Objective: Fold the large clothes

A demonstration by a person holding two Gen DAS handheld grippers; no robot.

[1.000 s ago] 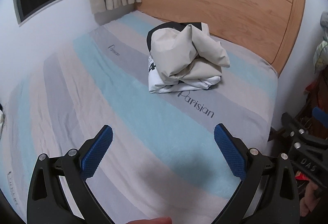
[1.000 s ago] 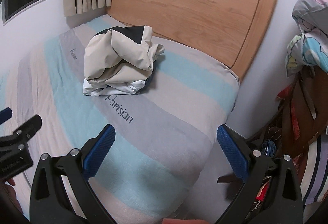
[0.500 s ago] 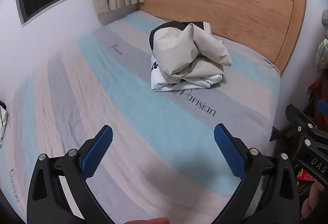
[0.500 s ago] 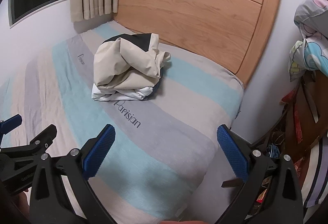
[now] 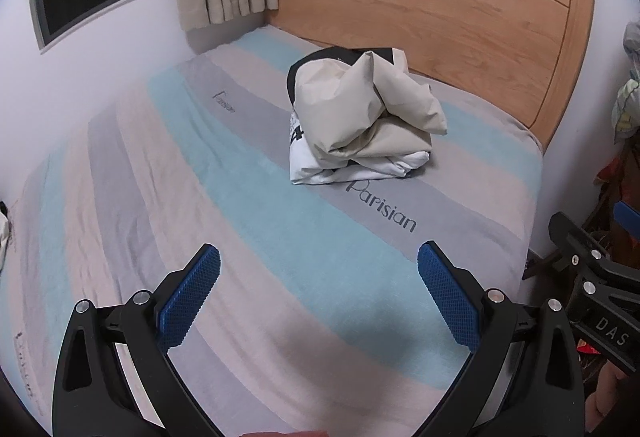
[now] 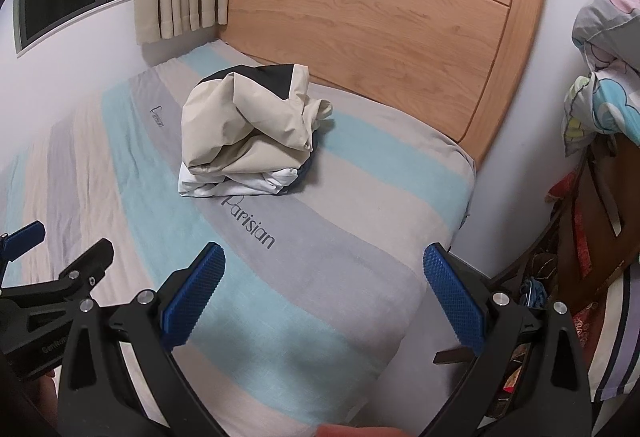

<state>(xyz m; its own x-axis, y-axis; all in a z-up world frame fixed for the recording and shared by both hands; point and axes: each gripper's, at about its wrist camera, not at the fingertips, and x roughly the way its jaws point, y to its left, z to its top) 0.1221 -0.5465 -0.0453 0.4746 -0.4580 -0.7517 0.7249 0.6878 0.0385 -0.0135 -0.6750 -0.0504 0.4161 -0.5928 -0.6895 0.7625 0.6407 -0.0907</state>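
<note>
Well ahead of both grippers, the bundled beige clothes point(image 5: 360, 121) point(image 6: 248, 133) sit on the striped bed point(image 5: 280, 237) near the headboard point(image 5: 440, 17); left gripper point(image 5: 318, 297) and right gripper point(image 6: 324, 297) fingers are spread wide, empty.

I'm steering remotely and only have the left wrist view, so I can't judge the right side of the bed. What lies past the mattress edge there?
Observer: In the right wrist view, a dark wooden chair stands beside the striped bed, with clutter around it.
Operator: Anything hanging above it?
Observer: Yes, patterned bedding is heaped up at the right edge, with pastel cartoon shapes on it.
Operator: And the clothes pile, is its far side all beige?
Observer: No. From the right, the clothes pile shows a dark garment tucked under its headboard-side edge, beneath the white layer.
Operator: Is the right gripper free?
Observer: The right gripper is open and empty, above the bed's near corner.
</note>
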